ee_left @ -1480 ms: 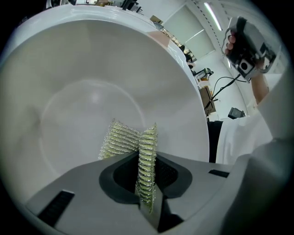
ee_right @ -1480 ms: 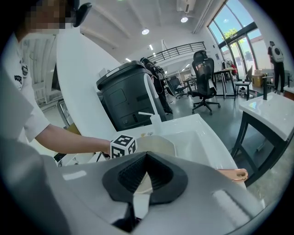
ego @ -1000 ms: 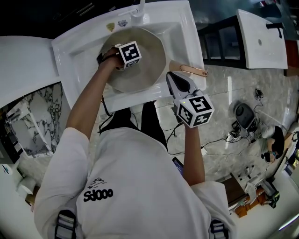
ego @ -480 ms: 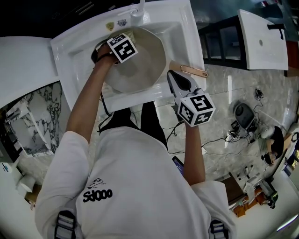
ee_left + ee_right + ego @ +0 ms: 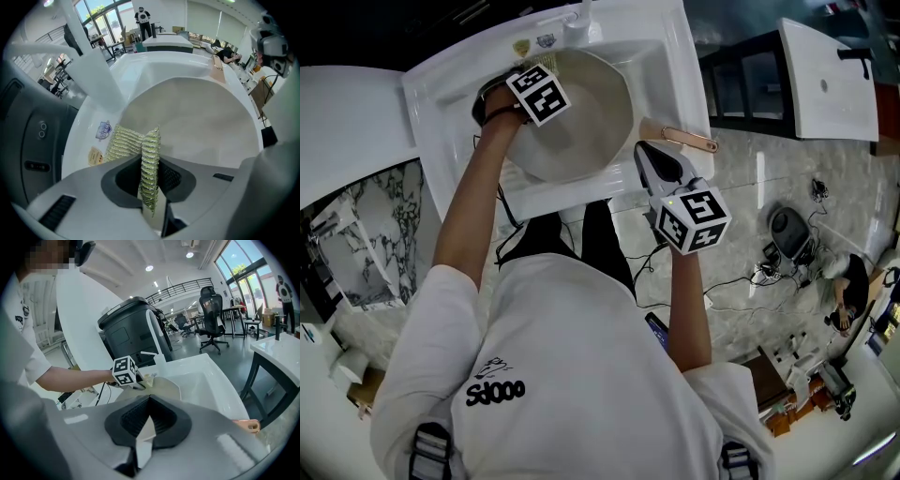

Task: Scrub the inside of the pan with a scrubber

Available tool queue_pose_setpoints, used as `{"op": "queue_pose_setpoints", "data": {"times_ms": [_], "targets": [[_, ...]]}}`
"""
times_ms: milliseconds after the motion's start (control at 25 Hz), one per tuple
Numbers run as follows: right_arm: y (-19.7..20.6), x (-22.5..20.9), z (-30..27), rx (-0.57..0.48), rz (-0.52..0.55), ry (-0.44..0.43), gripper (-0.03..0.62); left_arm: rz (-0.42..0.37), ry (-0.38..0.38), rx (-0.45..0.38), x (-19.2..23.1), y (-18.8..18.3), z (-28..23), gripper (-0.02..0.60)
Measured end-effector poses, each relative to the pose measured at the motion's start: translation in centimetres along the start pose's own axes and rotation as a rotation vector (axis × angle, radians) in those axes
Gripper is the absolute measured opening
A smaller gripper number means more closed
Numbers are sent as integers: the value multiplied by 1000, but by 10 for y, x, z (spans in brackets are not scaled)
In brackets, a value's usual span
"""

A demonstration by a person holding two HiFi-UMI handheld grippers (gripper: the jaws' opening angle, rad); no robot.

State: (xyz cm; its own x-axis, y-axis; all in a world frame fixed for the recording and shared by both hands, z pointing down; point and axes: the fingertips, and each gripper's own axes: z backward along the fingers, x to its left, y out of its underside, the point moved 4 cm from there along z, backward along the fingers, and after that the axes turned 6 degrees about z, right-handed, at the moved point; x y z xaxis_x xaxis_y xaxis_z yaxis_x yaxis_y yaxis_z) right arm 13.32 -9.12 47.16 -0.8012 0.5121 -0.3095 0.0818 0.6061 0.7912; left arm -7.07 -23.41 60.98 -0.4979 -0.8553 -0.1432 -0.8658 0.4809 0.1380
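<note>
A cream pan (image 5: 586, 122) lies in the white sink (image 5: 666, 56), its copper handle (image 5: 689, 142) reaching out over the sink's right rim. My left gripper (image 5: 536, 94) is over the pan's far left side, shut on a yellow-green mesh scrubber (image 5: 149, 161) that fans out against the pan's wall (image 5: 197, 117). My right gripper (image 5: 649, 157) hovers at the sink's front right corner, just beside the handle's root, jaws closed tip to tip. From the right gripper (image 5: 149, 401) view I see the pan (image 5: 165, 386), the left gripper (image 5: 125, 371) and the handle's end (image 5: 247, 426).
The faucet (image 5: 579, 19) stands at the sink's far rim, above the pan; two stickers (image 5: 103, 130) sit beside it. A white counter (image 5: 342, 122) adjoins on the left. Another basin (image 5: 825, 75) stands to the right across a tiled floor with cables (image 5: 769, 272).
My left gripper has slid with the scrubber from the pan's middle toward its far left wall. The right gripper has stayed put.
</note>
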Motion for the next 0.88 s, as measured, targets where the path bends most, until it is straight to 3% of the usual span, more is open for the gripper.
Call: {"op": "queue_pose_setpoints", "data": {"times_ms": [160,440,680,880], "targets": [[3,1,0,1,-4,1,9,-71,22,111,-7,15,-17,66],[4,-2,5,2,-9,10,9,-107,173,303,-37,38,-37,64],[4,-3,8,-2,-11,10,9,-98,379,396,-63,52,-41,63],[3,2,5,-6,-4,-2,9,-203,585,485,-110,66,-25,63]]}}
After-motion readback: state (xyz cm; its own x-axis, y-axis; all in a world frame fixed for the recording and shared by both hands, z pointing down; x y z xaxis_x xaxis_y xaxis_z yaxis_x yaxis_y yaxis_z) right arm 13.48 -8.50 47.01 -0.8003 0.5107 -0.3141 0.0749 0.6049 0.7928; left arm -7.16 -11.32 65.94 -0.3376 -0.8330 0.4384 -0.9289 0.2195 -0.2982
